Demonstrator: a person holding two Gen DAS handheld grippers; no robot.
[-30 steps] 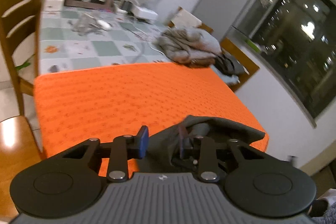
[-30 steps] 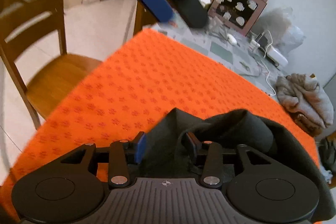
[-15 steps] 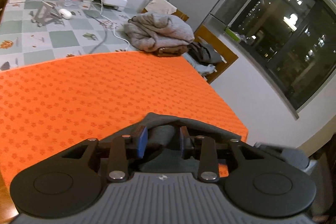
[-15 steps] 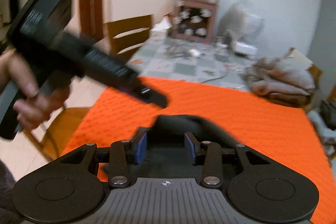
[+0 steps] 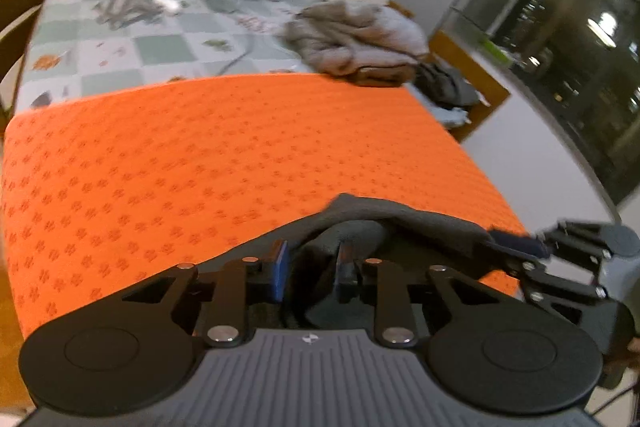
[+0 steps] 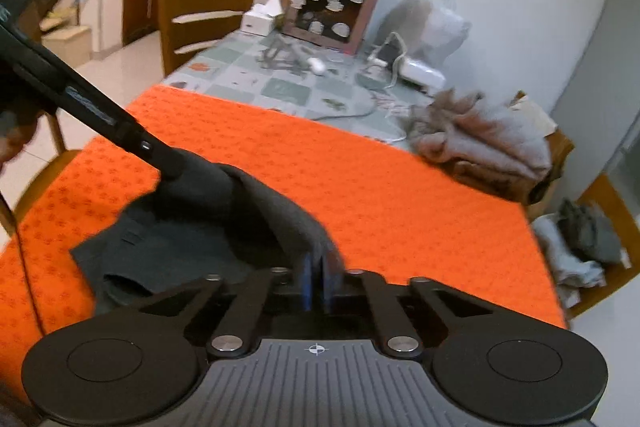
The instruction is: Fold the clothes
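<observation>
Left hand-held gripper point(image 5: 310, 273): black linkage arms, silver screws, blue finger pads, ribbed grey housing, crosshair mark. Right hand-held gripper point(image 6: 319, 283): identical build.

— What covers the near end of the counter point(image 5: 120, 39)?

— An orange cloth point(image 5: 224, 147) with a small repeated pattern, spread flat and reaching the near and side edges. The far end shows a green-and-white checked covering.

— And on the orange cloth?

— A dark grey garment point(image 6: 208, 227), crumpled at the near edge, partly lifted off the cloth. At the far right corner a heap of grey-beige clothes point(image 6: 480, 139) sits where the orange cloth ends.

— Further back?

— A brown box printed with white cups point(image 6: 332, 11) near the wall, a white tissue box point(image 6: 260, 21) to its left, a white device with a trailing cable point(image 6: 420, 73), a small white oval thing point(image 6: 318, 65) and some blurred grey clutter.
</observation>
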